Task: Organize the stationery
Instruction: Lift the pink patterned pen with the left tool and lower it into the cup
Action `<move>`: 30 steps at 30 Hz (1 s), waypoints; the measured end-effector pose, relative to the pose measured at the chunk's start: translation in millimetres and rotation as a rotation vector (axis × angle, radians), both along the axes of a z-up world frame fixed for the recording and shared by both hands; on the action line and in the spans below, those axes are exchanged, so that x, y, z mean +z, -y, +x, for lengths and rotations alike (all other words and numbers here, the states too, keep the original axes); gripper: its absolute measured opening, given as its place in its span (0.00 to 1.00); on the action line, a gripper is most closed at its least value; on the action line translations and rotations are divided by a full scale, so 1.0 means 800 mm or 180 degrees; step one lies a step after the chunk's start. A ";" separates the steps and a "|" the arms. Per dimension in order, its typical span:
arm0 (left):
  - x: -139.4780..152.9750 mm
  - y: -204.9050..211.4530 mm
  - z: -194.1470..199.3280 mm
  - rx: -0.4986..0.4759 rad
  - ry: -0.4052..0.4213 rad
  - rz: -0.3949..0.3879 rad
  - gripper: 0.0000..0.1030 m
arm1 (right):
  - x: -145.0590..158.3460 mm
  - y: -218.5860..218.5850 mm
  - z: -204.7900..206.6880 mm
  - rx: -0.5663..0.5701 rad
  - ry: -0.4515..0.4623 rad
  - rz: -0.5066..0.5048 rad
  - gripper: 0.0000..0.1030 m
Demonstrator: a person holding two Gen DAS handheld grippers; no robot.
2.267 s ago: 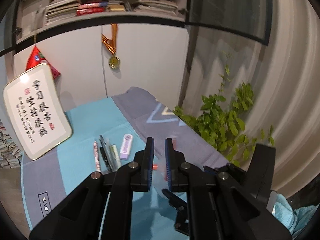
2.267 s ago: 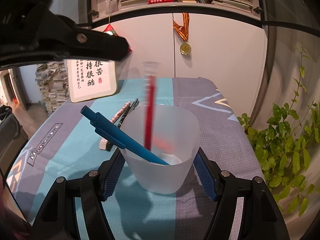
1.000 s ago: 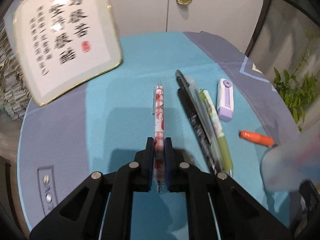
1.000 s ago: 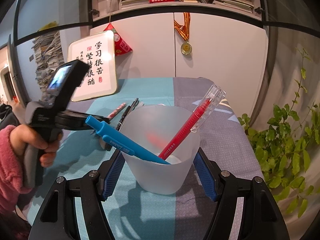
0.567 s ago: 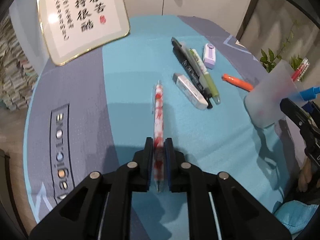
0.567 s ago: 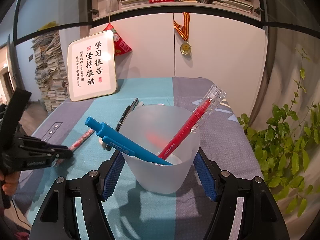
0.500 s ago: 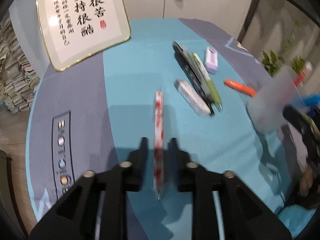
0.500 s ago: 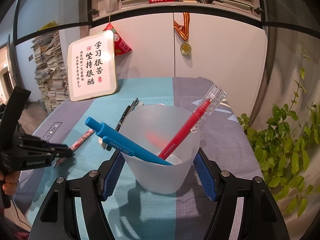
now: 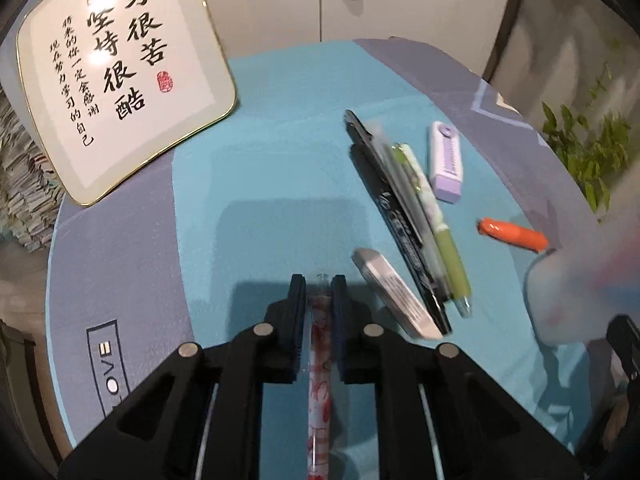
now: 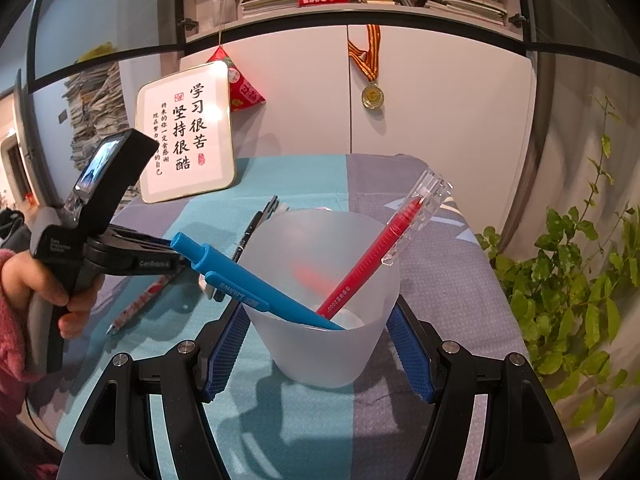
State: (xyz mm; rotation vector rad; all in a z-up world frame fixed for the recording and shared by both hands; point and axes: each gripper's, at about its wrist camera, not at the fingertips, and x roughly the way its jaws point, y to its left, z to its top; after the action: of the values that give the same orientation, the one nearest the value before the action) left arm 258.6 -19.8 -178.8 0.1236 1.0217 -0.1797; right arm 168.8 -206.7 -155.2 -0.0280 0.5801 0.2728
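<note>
The right gripper [image 10: 320, 340] clamps the frosted translucent plastic cup [image 10: 324, 300] standing on the blue-grey tablecloth [image 9: 260, 168]. Off to its left, the left gripper [image 9: 319, 292], jaws just narrowed, pinches the red-patterned white pen [image 9: 320, 380], long axis lying between its fingers.

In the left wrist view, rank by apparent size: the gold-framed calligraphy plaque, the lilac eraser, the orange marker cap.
1. Gold-framed calligraphy plaque, by far the largest.
2. Lilac eraser.
3. Orange marker cap, similar in length but slimmer; its far end is hidden by the cup, so this order is unsure.
</note>
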 end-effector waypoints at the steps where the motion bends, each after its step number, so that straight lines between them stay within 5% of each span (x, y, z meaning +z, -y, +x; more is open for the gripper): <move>1: 0.003 0.001 -0.004 -0.0012 0.0036 0.0013 0.10 | 0.000 0.001 0.000 0.0000 -0.0002 0.0009 0.69; 13: 0.102 -0.024 -0.077 0.0027 0.0693 -0.0370 0.10 | 0.000 0.001 0.000 -0.0006 -0.0002 0.0007 0.69; 23: 0.153 0.005 -0.108 -0.0180 0.1080 -0.0481 0.10 | 0.000 -0.001 -0.002 0.0006 -0.0003 -0.0004 0.69; 30: 0.196 0.036 -0.116 -0.0416 0.1272 -0.0797 0.10 | 0.000 -0.001 -0.002 0.0006 0.0000 -0.0005 0.69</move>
State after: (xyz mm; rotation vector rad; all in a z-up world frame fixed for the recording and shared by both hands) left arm 165.7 -48.4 -22.3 -0.0032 0.5869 -0.3840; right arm 167.2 -205.7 -155.5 -0.0301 0.5803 0.2742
